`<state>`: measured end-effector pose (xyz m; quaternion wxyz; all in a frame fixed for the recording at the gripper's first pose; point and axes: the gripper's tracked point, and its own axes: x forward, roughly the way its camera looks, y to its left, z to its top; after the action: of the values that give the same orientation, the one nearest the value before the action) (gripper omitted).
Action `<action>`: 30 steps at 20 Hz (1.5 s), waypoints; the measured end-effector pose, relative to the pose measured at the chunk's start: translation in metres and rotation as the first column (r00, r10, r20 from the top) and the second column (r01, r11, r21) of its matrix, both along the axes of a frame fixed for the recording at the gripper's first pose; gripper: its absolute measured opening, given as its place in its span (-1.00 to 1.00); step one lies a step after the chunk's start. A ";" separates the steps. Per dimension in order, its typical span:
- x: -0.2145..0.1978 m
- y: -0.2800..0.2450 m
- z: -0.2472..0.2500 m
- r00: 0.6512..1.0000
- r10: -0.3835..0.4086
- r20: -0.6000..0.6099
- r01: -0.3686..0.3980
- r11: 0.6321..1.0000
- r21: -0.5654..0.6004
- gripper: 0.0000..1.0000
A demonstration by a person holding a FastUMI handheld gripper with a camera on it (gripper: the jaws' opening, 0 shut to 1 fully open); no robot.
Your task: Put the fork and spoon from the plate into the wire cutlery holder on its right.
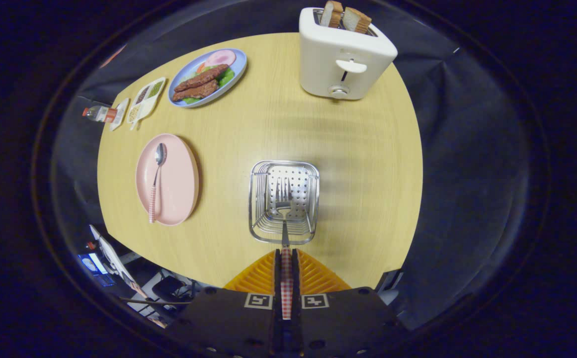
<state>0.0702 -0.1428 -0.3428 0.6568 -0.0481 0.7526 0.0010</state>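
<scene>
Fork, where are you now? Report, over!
Gripper shut on fork, tines down inside wire holder. Spoon waiting on pink plate. Nothing in the way.

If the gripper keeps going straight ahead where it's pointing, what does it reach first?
Probably the silver wire cutlery holder just ahead: the gripper, shut on the checked-handled fork, already points its tines into it. Depth is unclear.

My fingers (286, 263) hide most of the fork (284, 209) handle; its tines blur, perhaps, against the wire cutlery holder (283, 201).
</scene>
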 end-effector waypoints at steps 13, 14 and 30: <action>0.008 0.012 -0.006 0.999 -0.022 0.023 0.022 0.999 0.040 -0.61; 0.008 0.014 -0.003 0.999 -0.027 0.036 0.026 0.999 0.047 -0.56; 0.004 0.100 0.040 0.872 -0.052 0.486 -0.007 0.993 0.118 0.84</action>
<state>0.0742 -0.0432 -0.3024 0.8269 0.0004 0.5617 0.0249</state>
